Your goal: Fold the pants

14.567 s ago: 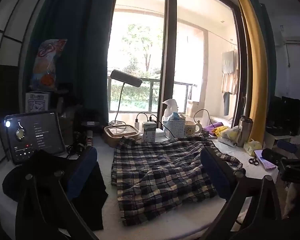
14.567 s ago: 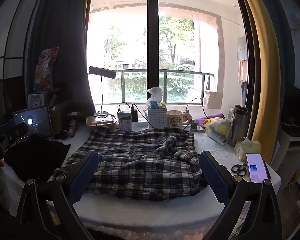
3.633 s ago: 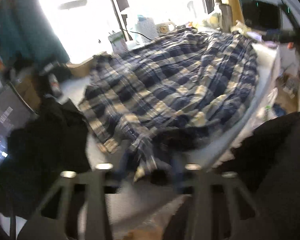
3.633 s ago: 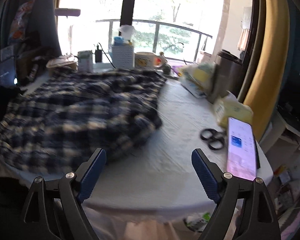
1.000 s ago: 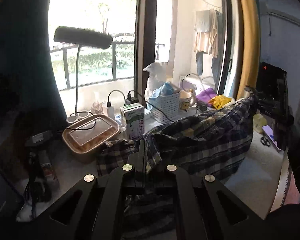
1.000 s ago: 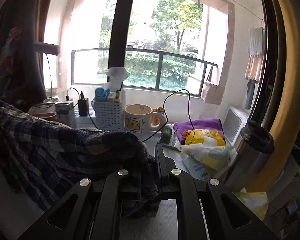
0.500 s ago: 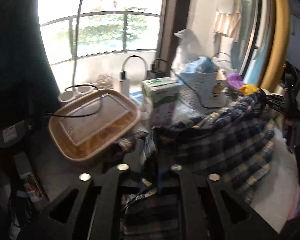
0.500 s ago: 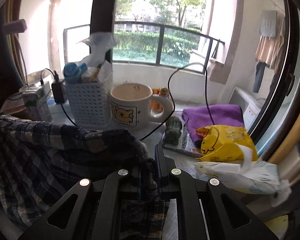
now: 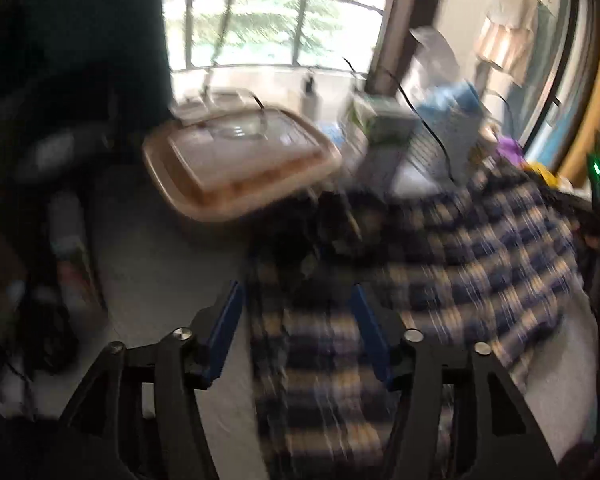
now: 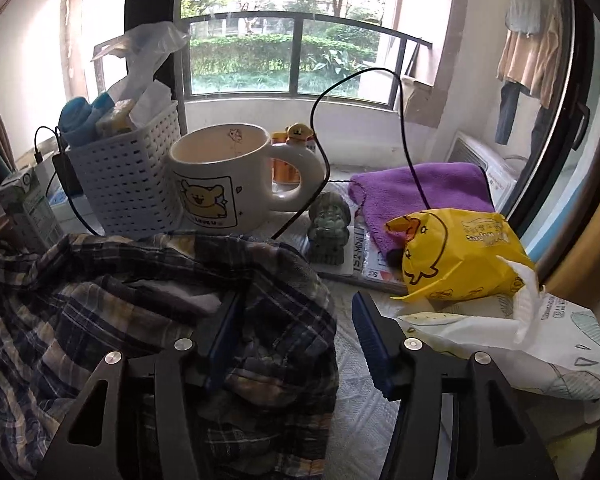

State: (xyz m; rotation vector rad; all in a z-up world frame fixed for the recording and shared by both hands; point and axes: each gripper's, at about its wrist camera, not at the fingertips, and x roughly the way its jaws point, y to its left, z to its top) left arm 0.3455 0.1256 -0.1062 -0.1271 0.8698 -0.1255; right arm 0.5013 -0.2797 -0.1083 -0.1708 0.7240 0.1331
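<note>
Nearest in the left wrist view: left tool (image 9: 298,320), jaws opening, blue pads apart, plaid pants (image 9: 440,264) lying between them but not pinched. Blurred throughout. Beyond the fingers, more plaid cloth spread to the right across the pale worktop (image 9: 148,264). Farther back, a tan lidded container (image 9: 240,164), then a small green-and-white carton (image 9: 384,128) beside a white basket (image 9: 440,144). Window railing at the far end.

Nearest in the right wrist view: right tool (image 10: 296,332), jaws opening too, a bunched fold of the pants (image 10: 140,312) draped over the left pad and filling part of the gap, right pad clear of the cloth. Textured white worktop (image 10: 360,408) bare under that pad. Just past the cloth, a cream mug with a bear print (image 10: 224,180), a white perforated basket (image 10: 128,188) to its left, a small green figurine (image 10: 330,224) to its right. Farther right, a yellow wipes packet (image 10: 460,252) resting against a purple towel (image 10: 420,188). Balcony rail and greenery behind.
</note>
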